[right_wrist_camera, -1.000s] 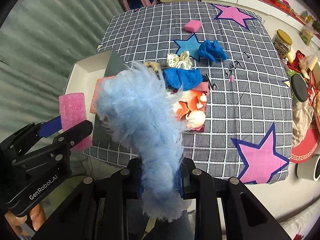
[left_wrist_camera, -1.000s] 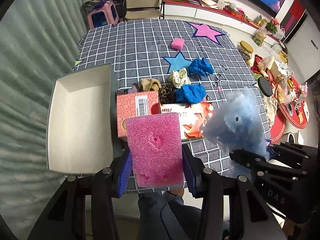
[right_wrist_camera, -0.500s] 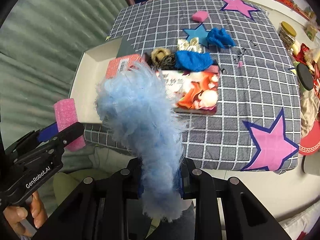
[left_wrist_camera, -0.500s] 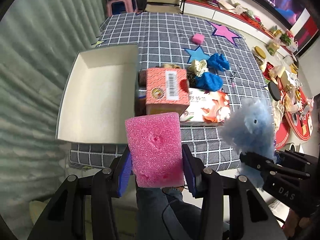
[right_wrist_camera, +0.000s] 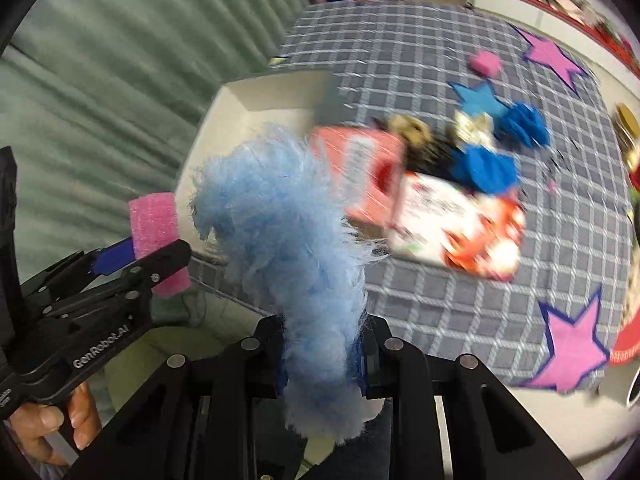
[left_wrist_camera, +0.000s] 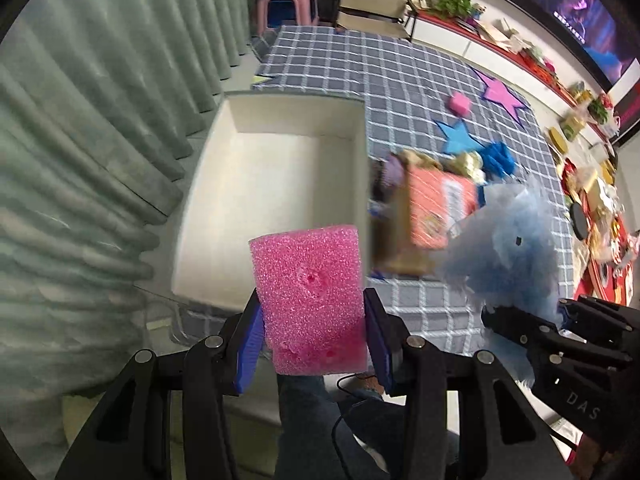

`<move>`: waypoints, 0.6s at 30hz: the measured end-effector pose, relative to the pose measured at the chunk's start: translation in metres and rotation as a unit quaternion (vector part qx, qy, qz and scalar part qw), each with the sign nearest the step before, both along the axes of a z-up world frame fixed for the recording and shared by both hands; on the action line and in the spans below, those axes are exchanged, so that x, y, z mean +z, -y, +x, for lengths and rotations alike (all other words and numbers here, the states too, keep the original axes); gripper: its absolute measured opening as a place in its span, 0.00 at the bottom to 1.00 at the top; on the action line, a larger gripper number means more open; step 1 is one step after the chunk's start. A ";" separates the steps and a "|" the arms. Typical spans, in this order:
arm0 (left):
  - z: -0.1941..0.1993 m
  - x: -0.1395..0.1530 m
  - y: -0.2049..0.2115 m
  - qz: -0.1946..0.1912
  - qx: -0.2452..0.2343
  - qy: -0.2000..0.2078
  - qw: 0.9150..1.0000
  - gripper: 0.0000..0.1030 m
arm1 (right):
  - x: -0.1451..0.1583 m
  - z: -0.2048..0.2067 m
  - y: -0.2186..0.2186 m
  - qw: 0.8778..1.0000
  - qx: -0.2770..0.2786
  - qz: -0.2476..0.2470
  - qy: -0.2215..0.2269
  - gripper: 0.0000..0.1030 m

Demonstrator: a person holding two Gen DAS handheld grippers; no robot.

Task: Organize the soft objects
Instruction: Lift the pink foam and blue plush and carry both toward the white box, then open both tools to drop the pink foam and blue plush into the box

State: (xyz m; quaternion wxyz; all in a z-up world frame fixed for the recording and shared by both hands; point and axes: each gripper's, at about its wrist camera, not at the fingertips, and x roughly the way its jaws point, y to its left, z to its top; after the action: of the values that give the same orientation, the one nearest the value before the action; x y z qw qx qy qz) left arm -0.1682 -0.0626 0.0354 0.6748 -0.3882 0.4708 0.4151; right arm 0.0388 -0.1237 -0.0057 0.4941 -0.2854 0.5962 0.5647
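Note:
My left gripper [left_wrist_camera: 313, 344] is shut on a pink sponge block [left_wrist_camera: 310, 292], held upright in front of the near edge of the white box [left_wrist_camera: 224, 216]. The same pink sponge block [right_wrist_camera: 154, 224] shows from the side in the right wrist view. My right gripper [right_wrist_camera: 322, 364] is shut on a fluffy light-blue soft toy [right_wrist_camera: 280, 232], which stands up between the blue pads. That fluffy toy [left_wrist_camera: 508, 256] hangs just right of the sponge, over the table's near edge. The white box [right_wrist_camera: 236, 96] is open and nothing lies in it.
On the grey checked tablecloth [left_wrist_camera: 400, 80] lie an orange carton [left_wrist_camera: 436, 208], a printed red-white pack [right_wrist_camera: 460, 228], blue cloths [right_wrist_camera: 488, 168], a small pink sponge [left_wrist_camera: 459, 103] and other soft bits. Green curtain [left_wrist_camera: 80, 120] at left. A hand [right_wrist_camera: 60, 420] grips the left tool.
Both grippers have swung left with their loads. The white box now sits straight ahead of the pink sponge, and the cartons have slid to the right in both views.

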 end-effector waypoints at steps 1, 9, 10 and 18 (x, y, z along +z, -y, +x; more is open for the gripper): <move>-0.006 -0.002 -0.011 0.000 0.001 0.000 1.000 0.49 | 0.000 -0.007 -0.009 1.000 0.003 0.005 0.000 0.26; -0.031 -0.029 -0.067 -0.004 -0.043 -0.030 0.999 0.49 | -0.007 -0.050 -0.079 1.000 0.010 0.013 -0.009 0.26; -0.033 -0.035 -0.071 -0.014 -0.048 -0.030 0.998 0.49 | -0.008 -0.054 -0.085 1.000 0.014 0.010 -0.010 0.26; -0.028 -0.068 -0.081 -0.068 -0.076 -0.040 0.994 0.49 | -0.028 -0.068 -0.108 0.999 0.019 -0.029 -0.019 0.26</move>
State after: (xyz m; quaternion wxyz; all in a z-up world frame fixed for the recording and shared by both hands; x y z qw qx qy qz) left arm -0.1960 0.0183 -0.0327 0.6571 -0.3787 0.5530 0.3449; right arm -0.0294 -0.0157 -0.0338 0.4633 -0.3004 0.6161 0.5617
